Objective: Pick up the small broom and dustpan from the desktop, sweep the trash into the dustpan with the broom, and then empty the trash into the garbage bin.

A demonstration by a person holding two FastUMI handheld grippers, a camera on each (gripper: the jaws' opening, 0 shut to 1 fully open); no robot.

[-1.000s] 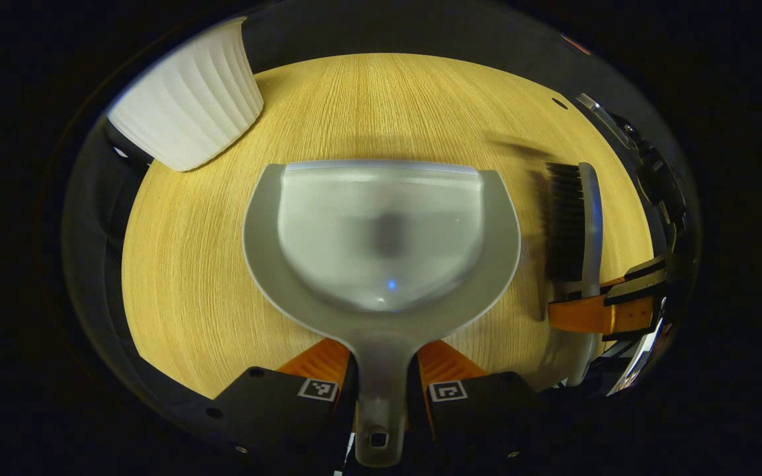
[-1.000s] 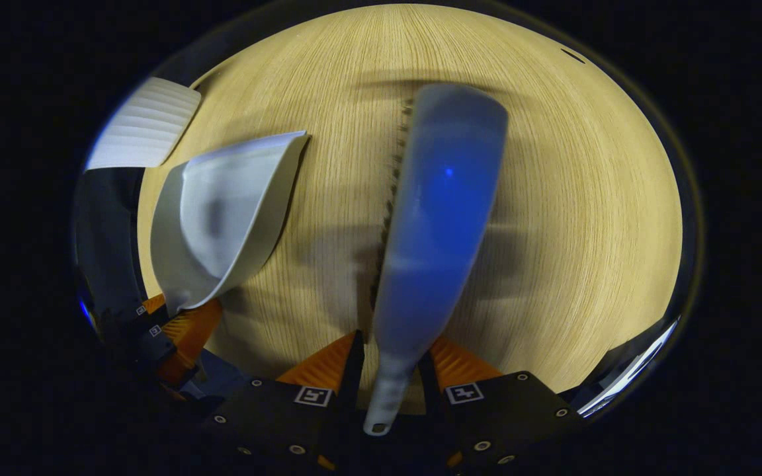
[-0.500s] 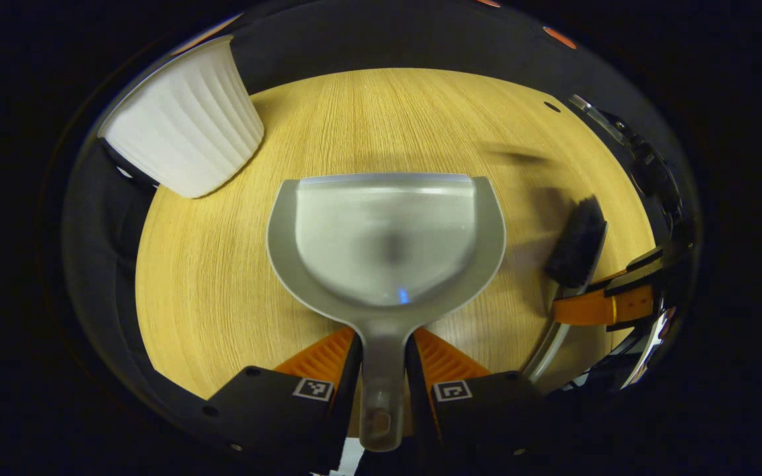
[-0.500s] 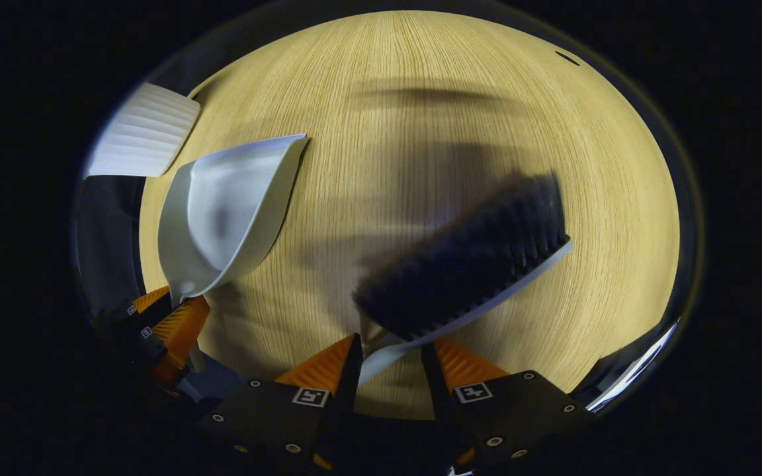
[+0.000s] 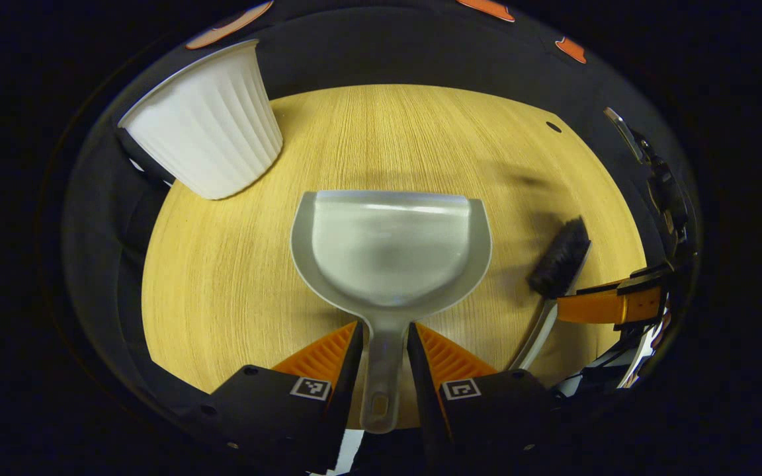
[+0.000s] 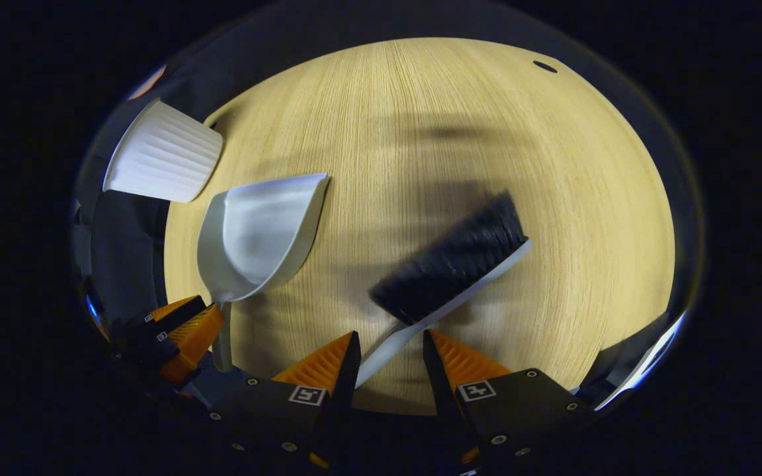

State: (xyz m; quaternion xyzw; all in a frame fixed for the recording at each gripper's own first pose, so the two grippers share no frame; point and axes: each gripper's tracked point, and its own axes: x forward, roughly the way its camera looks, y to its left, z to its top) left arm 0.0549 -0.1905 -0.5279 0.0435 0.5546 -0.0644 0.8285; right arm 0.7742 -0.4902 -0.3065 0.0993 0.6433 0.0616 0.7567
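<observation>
The grey dustpan [image 5: 391, 248] lies flat on the wooden table [image 5: 222, 297]. Its handle runs back between the fingers of my left gripper [image 5: 384, 325], which is open, with a thin gap on one side. The small broom [image 6: 454, 264] lies on the table with its black bristles turned up. Its thin handle passes loosely between the fingers of my open right gripper [image 6: 389, 336], with a gap on each side. From the left gripper view, the broom [image 5: 559, 259] and the right gripper [image 5: 609, 305] sit at the right. The right gripper view has the dustpan [image 6: 258, 238] and left gripper [image 6: 182, 330] at the left.
A white ribbed garbage bin [image 5: 206, 135] stands at the table's far left corner, left of the dustpan; in the right gripper view the bin [image 6: 163, 162] is at upper left. A small dark hole [image 5: 553, 126] marks the tabletop at the far right.
The broom rolled from its edge onto its back and came loose in the right gripper. Both grippers drew back, so the dustpan and broom look smaller and their handles have slid forward between the fingers.
</observation>
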